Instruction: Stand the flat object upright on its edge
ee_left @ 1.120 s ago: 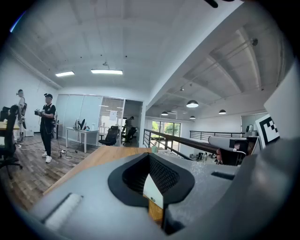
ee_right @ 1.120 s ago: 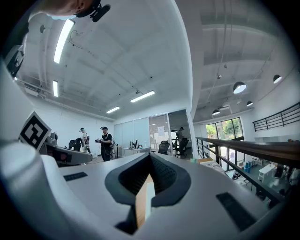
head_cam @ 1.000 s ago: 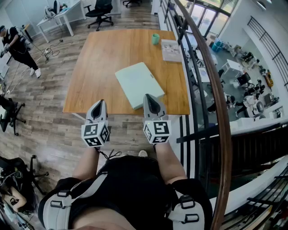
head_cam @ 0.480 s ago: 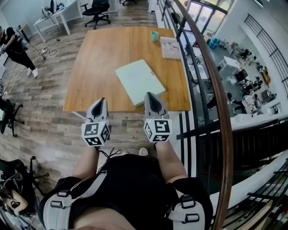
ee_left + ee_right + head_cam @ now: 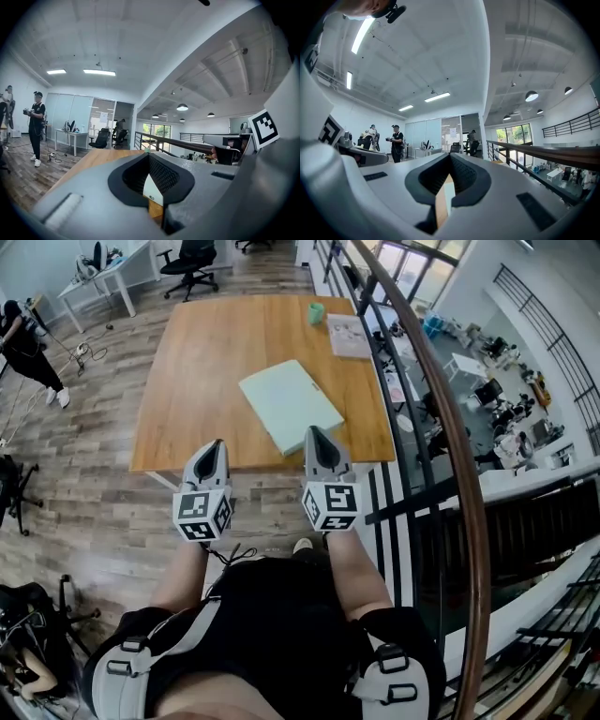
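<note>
Person wears a blk top (image 5: 272, 615), short sleeves. Grey pads (image 5: 117, 671) w/ blk buckles sit at 7 & 5 o'clock of the head view. L gripper (image 5: 216, 448) & R gripper (image 5: 314, 435): grey shells, blk ribbed insides. Each has a white cube (image 5: 202, 515) w/ blk square marks. Thin blk cable (image 5: 230, 556) hangs under the L one.

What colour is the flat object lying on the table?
The flat object is a plain pale mint green with no pattern. It shows best in the head view.
</note>
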Action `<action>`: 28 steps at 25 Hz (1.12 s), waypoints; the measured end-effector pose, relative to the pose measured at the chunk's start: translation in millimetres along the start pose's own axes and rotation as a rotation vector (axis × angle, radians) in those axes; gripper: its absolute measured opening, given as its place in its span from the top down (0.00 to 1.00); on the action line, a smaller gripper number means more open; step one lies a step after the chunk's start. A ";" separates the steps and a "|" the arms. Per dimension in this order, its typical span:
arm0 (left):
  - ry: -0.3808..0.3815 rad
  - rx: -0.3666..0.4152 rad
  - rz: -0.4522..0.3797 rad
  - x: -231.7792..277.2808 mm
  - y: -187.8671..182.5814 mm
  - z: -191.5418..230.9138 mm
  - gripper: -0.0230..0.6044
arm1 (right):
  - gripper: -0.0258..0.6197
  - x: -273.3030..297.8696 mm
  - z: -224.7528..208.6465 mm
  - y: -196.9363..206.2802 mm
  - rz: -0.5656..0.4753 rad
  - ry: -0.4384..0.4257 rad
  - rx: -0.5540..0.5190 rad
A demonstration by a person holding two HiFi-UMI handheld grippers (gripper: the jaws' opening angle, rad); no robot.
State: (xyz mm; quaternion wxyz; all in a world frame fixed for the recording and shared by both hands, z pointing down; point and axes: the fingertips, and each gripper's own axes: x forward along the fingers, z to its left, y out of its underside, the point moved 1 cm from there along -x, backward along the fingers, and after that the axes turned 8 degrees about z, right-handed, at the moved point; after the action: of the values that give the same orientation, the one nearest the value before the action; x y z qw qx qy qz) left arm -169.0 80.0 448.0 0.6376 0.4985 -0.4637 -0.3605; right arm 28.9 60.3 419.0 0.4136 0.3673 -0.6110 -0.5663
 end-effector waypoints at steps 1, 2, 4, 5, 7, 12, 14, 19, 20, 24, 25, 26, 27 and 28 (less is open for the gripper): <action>0.004 0.000 0.000 -0.5 -0.1 0.8 0.96 | 0.96 -0.6 1.3 -1.0 -0.001 0.004 -0.002; 0.008 -0.001 0.000 -1.2 0.4 1.5 0.96 | 0.96 -1.9 2.7 -1.6 -0.002 0.008 -0.003; 0.014 0.002 -0.001 -2.6 1.6 2.9 0.96 | 0.96 -4.7 5.1 -2.0 -0.007 0.016 0.004; 0.017 0.005 -0.002 -2.6 1.7 3.5 0.96 | 0.96 -5.2 5.6 -2.0 -0.009 0.018 0.012; 0.021 0.011 -0.002 -0.8 0.4 4.4 0.96 | 0.96 -4.4 5.0 -2.3 -0.013 0.023 0.022; 0.022 0.023 -0.008 9.6 -4.2 8.1 0.96 | 0.96 4.8 -2.8 -1.4 -0.003 0.048 0.003; 0.011 0.023 -0.018 14.2 -7.6 11.4 0.96 | 0.96 11.0 -7.9 -1.7 0.002 0.057 0.001; -0.005 0.032 -0.025 34.7 -14.0 19.2 0.96 | 0.96 33.9 -16.0 -2.7 -0.003 0.071 -0.062; -0.007 0.035 -0.024 40.7 -15.6 19.8 0.96 | 0.96 40.0 -19.0 -2.3 -0.002 0.069 -0.066; -0.018 0.046 -0.020 66.2 -18.0 19.4 0.96 | 0.96 65.6 -33.7 2.0 -0.001 0.050 -0.060; -0.022 0.045 -0.017 73.3 -17.4 19.1 0.96 | 0.96 72.1 -38.1 3.4 0.001 0.043 -0.056; -0.025 0.042 -0.012 81.4 -17.0 18.7 0.96 | 0.96 79.4 -43.2 5.0 0.004 0.035 -0.053; -0.030 0.038 -0.007 90.6 -17.1 18.4 0.96 | 0.96 87.5 -49.2 6.5 0.010 0.026 -0.049; -0.035 0.032 -0.001 100.6 -17.7 18.2 0.96 | 0.96 96.4 -56.0 7.9 0.019 0.017 -0.044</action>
State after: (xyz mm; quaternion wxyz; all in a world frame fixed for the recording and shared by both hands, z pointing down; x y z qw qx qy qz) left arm -155.1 -22.6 455.5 0.6211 0.5024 -0.4803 -0.3620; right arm 43.2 -49.2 436.3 0.4323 0.3571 -0.5982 -0.5725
